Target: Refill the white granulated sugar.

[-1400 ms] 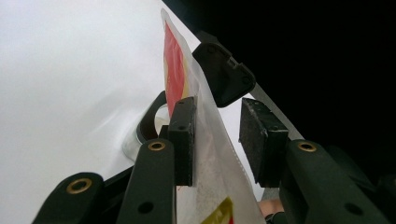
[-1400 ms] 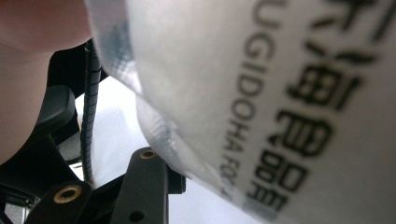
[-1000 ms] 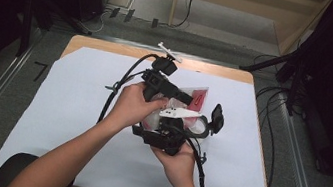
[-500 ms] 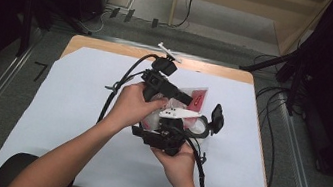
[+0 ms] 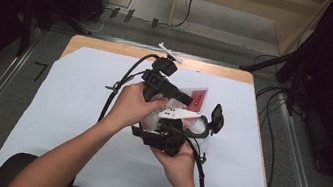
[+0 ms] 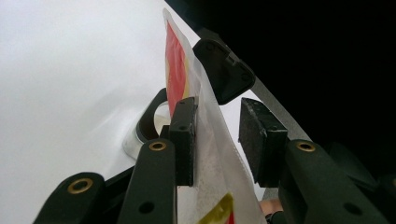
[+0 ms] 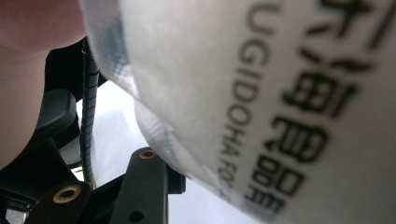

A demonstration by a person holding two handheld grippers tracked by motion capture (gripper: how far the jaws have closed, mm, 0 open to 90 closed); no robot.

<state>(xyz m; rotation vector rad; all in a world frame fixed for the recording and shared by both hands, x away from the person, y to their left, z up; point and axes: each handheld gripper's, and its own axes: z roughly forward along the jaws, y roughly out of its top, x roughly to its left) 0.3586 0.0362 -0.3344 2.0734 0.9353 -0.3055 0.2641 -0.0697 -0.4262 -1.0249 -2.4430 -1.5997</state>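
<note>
A clear plastic bag (image 5: pixel 193 98) with a red label and black print hangs above the white paper, with both hands at it. My left gripper (image 5: pixel 183 96) reaches it from the left. In the left gripper view the bag (image 6: pixel 205 140) stands edge-on between the jaws of my left gripper (image 6: pixel 217 126); it lies against the left pad (image 6: pixel 184 135), and the right pad (image 6: pixel 257 135) stands off it. My right gripper (image 5: pixel 172 125) comes up from below. In the right gripper view the printed bag (image 7: pixel 261 93) hides the jaws apart from one finger (image 7: pixel 142 182).
White paper (image 5: pixel 71 104) covers the wooden table (image 5: pixel 238 74). A round clear ring with a dark rim (image 5: pixel 198 127) and a black paddle-shaped piece (image 5: pixel 216 118) lie just right of the hands. A small white item (image 5: pixel 169 52) sits at the far edge. Cables (image 5: pixel 123 84) trail left.
</note>
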